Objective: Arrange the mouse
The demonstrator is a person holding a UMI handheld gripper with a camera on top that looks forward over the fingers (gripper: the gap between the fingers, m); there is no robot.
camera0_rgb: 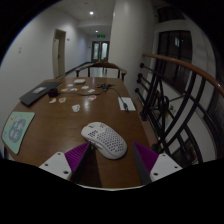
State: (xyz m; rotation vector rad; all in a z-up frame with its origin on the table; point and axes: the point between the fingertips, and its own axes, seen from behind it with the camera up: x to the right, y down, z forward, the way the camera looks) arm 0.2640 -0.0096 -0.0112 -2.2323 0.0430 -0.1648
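The mouse (105, 139) lies just ahead of the gripper (109, 160), whose fingers stand apart; their lower ends are cut off and only the pads (73, 156) show clearly. Small things (85, 91) at the counter's (50, 125) far end are too small to tell. A dark flat object (35, 96) is partly cut off. A green-printed sheet (15, 130) is cropped, its print unreadable.
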